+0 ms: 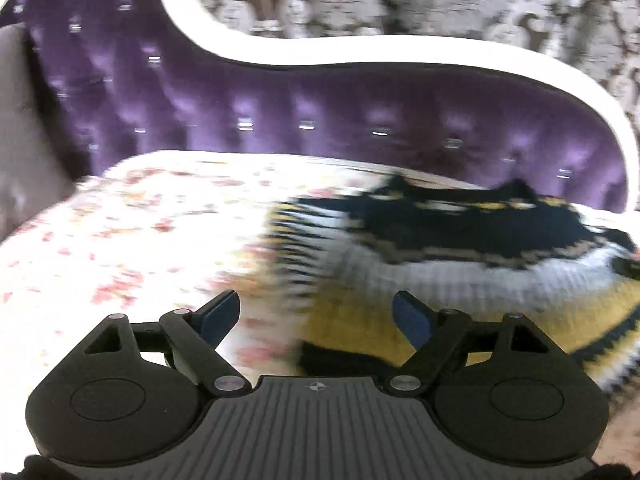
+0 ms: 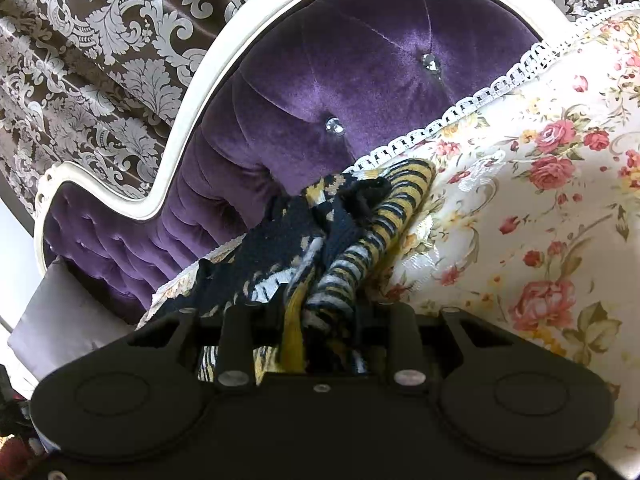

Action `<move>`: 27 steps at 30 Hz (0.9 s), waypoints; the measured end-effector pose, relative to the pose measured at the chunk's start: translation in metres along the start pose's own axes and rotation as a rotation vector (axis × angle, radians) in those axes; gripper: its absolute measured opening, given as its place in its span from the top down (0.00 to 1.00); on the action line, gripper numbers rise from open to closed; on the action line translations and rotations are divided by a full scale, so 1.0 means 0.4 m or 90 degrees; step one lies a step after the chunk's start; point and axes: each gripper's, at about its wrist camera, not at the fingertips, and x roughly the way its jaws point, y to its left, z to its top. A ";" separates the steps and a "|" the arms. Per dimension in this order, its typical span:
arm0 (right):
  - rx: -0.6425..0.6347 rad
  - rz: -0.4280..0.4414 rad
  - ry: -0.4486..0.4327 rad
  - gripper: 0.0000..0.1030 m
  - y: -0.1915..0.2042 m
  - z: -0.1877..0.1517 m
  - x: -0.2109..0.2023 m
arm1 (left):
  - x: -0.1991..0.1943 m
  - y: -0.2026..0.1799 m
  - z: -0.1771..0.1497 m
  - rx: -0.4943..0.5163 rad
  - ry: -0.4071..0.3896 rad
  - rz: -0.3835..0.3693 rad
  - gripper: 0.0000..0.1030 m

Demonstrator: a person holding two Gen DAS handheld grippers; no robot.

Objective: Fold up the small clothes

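A small knitted garment point(image 1: 460, 256), striped navy, yellow and white, lies on the floral cover to the right in the blurred left wrist view. My left gripper point(image 1: 316, 312) is open and empty, hovering just over the garment's near left edge. In the right wrist view my right gripper point(image 2: 316, 304) is shut on a bunched part of the same garment point(image 2: 340, 240), which hangs in folds from between the fingers, lifted off the cover.
A white floral cover point(image 1: 140, 240) with lace trim point(image 2: 460, 116) spreads over a purple tufted sofa point(image 2: 360, 60) with a white frame. A grey cushion point(image 2: 64, 320) sits at the sofa's end. A patterned curtain point(image 2: 100, 40) hangs behind.
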 end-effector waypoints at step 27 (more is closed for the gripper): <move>-0.223 -0.107 0.062 0.69 0.646 -0.102 0.168 | 0.009 0.173 0.034 -0.091 0.055 -0.069 0.19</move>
